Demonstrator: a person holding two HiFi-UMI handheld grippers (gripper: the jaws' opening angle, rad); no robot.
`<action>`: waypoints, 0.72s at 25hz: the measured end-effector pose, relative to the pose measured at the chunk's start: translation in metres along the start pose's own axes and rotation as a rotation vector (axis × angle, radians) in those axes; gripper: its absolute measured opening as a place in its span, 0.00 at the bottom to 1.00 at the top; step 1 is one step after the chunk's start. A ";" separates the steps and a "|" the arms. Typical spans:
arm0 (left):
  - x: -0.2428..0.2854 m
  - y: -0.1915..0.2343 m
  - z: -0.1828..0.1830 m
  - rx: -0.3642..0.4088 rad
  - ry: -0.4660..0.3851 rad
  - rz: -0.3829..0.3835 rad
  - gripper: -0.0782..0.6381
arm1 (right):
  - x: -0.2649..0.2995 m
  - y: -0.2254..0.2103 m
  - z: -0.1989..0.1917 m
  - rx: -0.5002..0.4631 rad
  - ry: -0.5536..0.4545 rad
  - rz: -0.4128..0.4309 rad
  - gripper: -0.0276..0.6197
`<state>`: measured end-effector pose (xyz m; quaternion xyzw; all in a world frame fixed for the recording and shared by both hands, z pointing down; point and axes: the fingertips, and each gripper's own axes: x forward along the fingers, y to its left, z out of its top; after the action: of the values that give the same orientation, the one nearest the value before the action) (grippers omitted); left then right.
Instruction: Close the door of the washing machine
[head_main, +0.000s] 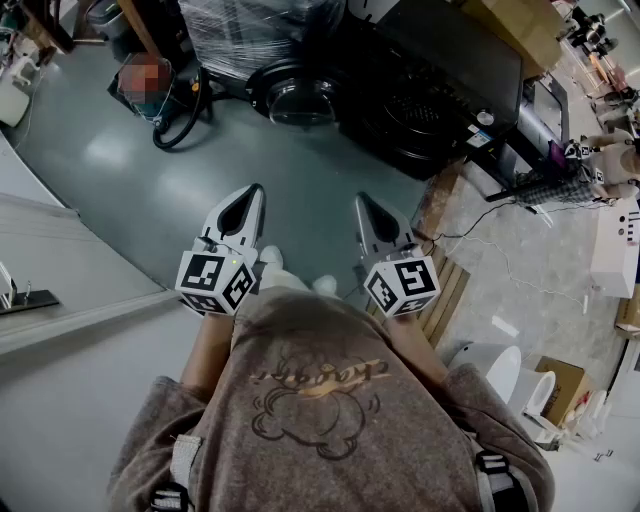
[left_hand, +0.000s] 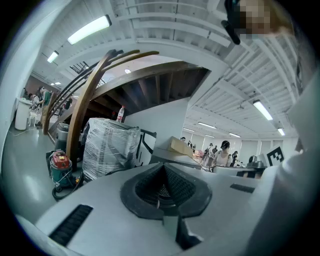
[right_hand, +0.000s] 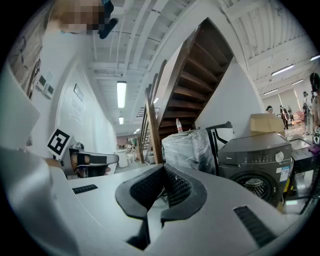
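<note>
Both sets of jaws pinched together, empty: left gripper, right gripper. Washing machine door hangs open at 12 o'clock, well apart. Risk: narrow tips glance off the round glass and the door rebounds unlatched.

place: open workshop hall | cues: wooden staircase, shrink-wrapped load, cardboard box, strip lights

Grey floor, washing machine, wooden pallet
</note>
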<state>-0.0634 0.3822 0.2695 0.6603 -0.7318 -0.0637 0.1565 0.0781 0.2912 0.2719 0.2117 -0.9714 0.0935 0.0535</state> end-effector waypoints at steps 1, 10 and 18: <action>0.001 0.000 -0.002 0.001 0.000 0.003 0.11 | 0.000 -0.001 0.000 0.001 -0.003 0.002 0.04; 0.015 -0.004 -0.017 -0.008 0.001 0.023 0.11 | -0.001 -0.024 -0.013 0.017 -0.003 0.010 0.04; 0.063 0.023 -0.001 -0.034 0.000 0.003 0.11 | 0.046 -0.041 -0.019 0.035 0.034 0.015 0.04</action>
<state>-0.0903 0.3227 0.2865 0.6564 -0.7316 -0.0757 0.1678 0.0550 0.2405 0.3037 0.2039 -0.9701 0.1143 0.0656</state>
